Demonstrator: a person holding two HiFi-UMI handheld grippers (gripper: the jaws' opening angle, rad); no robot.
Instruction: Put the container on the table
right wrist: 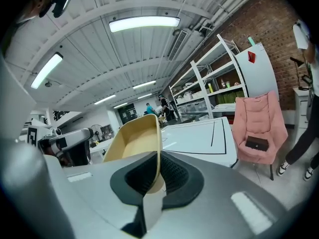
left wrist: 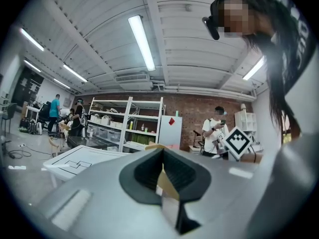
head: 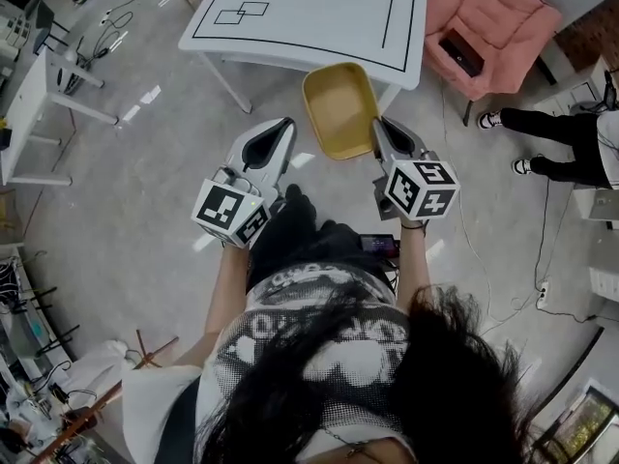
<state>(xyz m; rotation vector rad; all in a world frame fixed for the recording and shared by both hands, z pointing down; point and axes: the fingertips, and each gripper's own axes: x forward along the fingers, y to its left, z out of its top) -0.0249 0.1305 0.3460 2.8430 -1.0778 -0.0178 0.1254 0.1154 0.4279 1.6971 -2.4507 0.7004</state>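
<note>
Yellow container — near white table

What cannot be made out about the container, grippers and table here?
Left gripper: left gripper view shows only a tan sliver between its fingers; whether that is the container is unclear.
Table: far edge cut off by the head view's top border.
Dark object on pink chair: too small to identify.

The yellow oval plastic container hangs between the left tongs and the right tongs, just near of the white rectangular counter. The pink padded armchair stands to the counter's right.
</note>
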